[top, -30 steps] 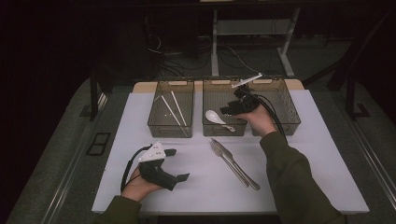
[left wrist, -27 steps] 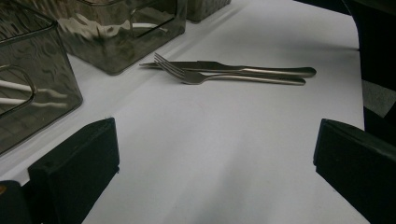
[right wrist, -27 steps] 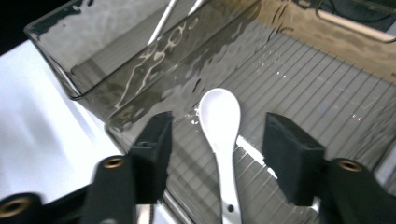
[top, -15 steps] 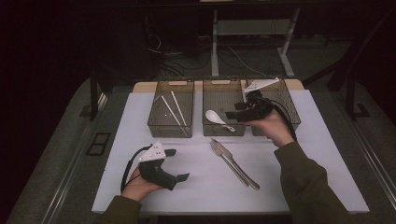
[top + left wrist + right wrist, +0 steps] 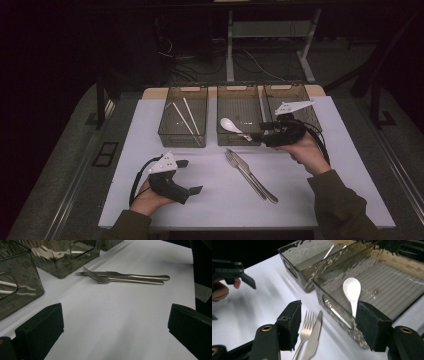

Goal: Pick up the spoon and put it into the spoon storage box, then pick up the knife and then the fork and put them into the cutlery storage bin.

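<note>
Nearest you, on the white table (image 5: 150, 125), your left gripper (image 5: 187, 176) rests low with its jaws wide apart and nothing between them. Just beyond, at mid-table, the fork (image 5: 239, 166) and knife (image 5: 255, 172) lie side by side, touching. Farther out, your right gripper (image 5: 256, 134) hovers at the near wall of the middle bin (image 5: 239, 97); its jaws have just been opening and stand apart, gripping nothing. Inside that bin lies the white spoon (image 5: 230, 125), its handle against the near wall. Two chopsticks (image 5: 182, 117) lie in the left bin (image 5: 184, 90).
</note>
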The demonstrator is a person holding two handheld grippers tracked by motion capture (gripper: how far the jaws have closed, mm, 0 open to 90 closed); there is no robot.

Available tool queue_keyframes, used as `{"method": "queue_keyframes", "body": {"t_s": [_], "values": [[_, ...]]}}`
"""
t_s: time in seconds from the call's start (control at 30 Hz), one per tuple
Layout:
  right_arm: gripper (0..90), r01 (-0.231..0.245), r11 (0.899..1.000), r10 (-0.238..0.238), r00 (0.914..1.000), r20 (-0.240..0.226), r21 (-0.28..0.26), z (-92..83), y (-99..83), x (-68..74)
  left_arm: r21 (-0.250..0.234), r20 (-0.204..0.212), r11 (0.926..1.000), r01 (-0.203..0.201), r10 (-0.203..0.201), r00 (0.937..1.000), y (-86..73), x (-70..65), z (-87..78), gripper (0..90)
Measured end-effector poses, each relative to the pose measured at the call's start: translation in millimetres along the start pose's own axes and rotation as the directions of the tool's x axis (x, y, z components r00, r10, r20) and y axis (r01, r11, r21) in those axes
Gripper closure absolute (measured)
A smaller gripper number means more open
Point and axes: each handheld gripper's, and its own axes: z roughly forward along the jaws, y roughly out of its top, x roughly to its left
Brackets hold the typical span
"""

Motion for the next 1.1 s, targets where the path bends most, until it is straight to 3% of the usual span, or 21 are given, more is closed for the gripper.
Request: {"method": "queue_keyframes", "body": {"t_s": [0.4, 1.1], "values": [[37.3, -0.005, 1.000, 0.005, 1.0000, 0.000, 0.026, -10.1, -32.0, 7.4, -0.002, -0.003, 1.0000, 0.001, -0.001, 1.0000, 0.1, -0.6, -1.1, 0.0], [37.7, 0.004, 0.992, -0.002, 0.9999, -0.013, 0.123, -10.2, -58.7, 22.6, 0.004, -0.008, 1.0000, -0.005, 0.005, 1.0000, -0.2, 0.4, -2.5, 0.0]]}}
